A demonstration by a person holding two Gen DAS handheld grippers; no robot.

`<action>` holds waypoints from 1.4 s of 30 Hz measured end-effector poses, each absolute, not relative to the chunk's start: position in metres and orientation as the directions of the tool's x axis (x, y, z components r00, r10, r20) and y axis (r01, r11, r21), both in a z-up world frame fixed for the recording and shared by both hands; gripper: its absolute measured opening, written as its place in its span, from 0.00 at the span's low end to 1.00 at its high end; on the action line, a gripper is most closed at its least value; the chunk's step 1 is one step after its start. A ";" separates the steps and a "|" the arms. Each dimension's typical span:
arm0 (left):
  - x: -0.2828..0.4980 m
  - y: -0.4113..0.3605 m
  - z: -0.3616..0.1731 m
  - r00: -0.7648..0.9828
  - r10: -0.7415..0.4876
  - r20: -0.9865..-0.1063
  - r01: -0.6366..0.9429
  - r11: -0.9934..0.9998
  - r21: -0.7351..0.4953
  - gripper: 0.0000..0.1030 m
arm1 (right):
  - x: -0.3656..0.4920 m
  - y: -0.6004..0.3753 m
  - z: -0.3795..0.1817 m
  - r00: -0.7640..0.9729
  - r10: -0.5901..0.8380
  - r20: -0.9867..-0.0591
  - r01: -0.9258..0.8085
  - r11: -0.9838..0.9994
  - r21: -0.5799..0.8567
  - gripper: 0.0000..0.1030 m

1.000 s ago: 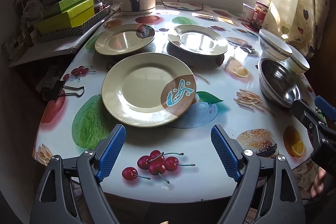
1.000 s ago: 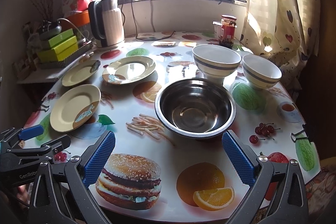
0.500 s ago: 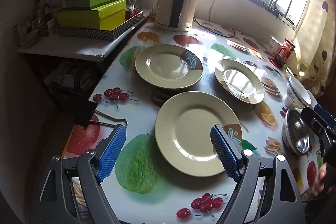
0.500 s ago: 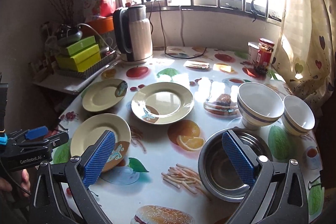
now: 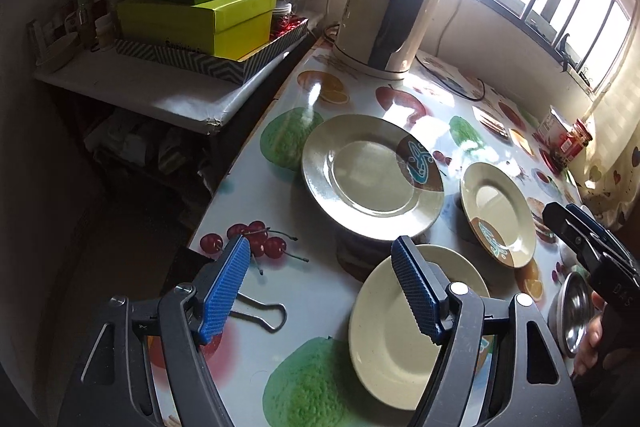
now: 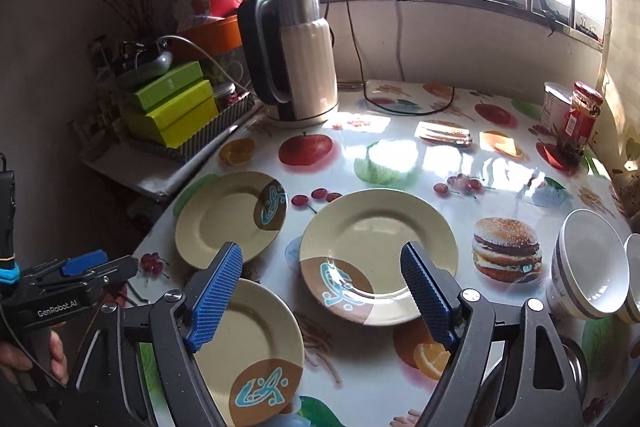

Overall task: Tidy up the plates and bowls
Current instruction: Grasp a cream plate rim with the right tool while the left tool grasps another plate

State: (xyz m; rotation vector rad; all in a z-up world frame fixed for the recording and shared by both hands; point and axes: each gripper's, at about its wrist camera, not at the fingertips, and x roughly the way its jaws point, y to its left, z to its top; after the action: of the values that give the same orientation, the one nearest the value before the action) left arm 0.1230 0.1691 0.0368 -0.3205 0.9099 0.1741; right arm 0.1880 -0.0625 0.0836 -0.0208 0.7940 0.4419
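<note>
Both claws hang over the counter (image 6: 400, 163) with nothing in them. The left claw (image 5: 320, 291) is spread wide, blue pads apart, its right pad over the rim of the nearest plate (image 5: 400, 327), its left pad above a black binder clip (image 5: 260, 315) at the counter edge. The right claw (image 6: 320, 295) is spread just as wide, empty, its left pad over that same near plate (image 6: 256, 343) and its right pad at the rim of the middle plate (image 6: 376, 239).

Take the kettle (image 6: 292, 59) as the marker, at the back of the counter. Three plates lie flat and apart on the near side of it: one closest to it by the counter's left edge (image 6: 228, 215), the middle one to that plate's right, the third nearest the claws. Each carries a brown patch with a blue pattern.

Well to the right of the kettle, a white bowl with a dark band (image 6: 588, 267) sits at the counter's right side, a second one just beside it at the frame edge. A steel bowl (image 5: 572, 307) shows low behind the right claw. Further back on that side stands a red jar (image 6: 580, 123). Left of the kettle, green boxes (image 6: 172, 107) are stacked on a side shelf.
</note>
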 end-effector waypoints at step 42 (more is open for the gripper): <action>0.209 0.202 -0.017 0.531 -0.052 -0.846 -0.358 0.891 -0.279 0.37 | 0.299 0.015 -0.005 0.324 0.506 -0.799 -0.451 0.825 0.339 0.27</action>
State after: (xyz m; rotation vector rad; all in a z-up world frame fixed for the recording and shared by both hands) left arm 0.2091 0.2022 -0.0174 -0.4537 1.0029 0.1903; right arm 0.2992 0.0151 -0.0049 0.0582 1.0700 0.6281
